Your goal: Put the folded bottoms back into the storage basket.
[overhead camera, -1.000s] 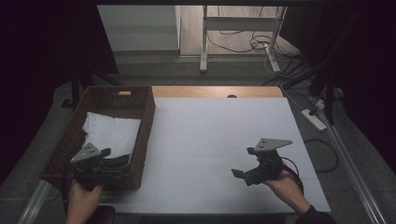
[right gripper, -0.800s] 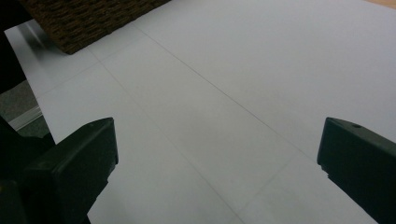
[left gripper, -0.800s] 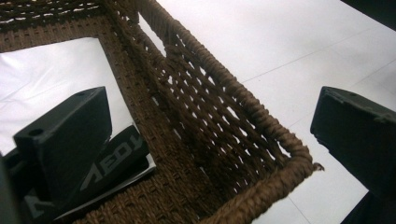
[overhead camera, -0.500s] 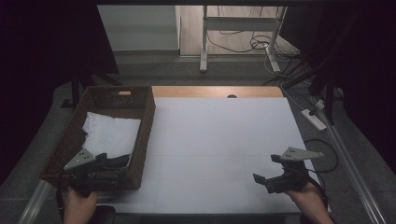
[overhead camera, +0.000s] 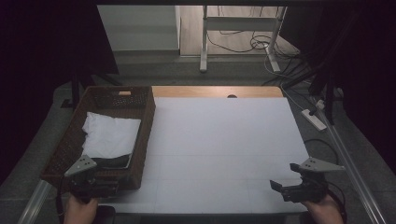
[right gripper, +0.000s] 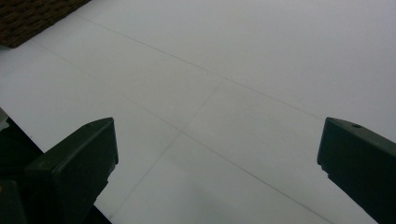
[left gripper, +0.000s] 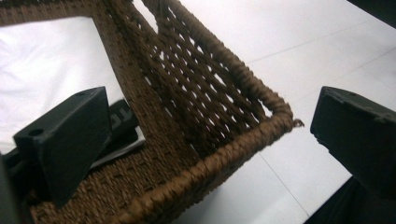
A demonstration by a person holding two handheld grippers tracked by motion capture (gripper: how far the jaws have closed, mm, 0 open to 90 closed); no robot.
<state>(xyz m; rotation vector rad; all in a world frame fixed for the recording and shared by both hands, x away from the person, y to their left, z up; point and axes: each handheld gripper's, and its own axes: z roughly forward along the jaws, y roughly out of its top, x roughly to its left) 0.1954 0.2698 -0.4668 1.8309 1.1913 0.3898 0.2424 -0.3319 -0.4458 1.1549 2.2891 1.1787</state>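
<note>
A brown wicker basket (overhead camera: 140,121) stands at the table's left side. In it lies a folded white cloth (overhead camera: 109,135) with a dark item (overhead camera: 112,162) under its near edge. My left gripper (overhead camera: 111,189) is held at the basket's near right corner and is open. In the left gripper view, that corner of the basket (left gripper: 196,93) sits between the wide jaws of the left gripper (left gripper: 212,140), with the cloth (left gripper: 51,70) behind. My right gripper (overhead camera: 276,187) hovers open at the near right of the white table (overhead camera: 224,140), nothing between its jaws (right gripper: 215,158).
A wooden strip (overhead camera: 215,91) runs along the table's far edge. Beyond it stand a metal stand (overhead camera: 204,42) and floor cables (overhead camera: 243,44). A power strip (overhead camera: 314,119) lies on the floor at the right. The basket's corner (right gripper: 28,18) shows in the right gripper view.
Both grippers have drawn back toward the table's near edge. The right one moved rightward and nearer to the person; the left one slid from over the basket to its near corner.
</note>
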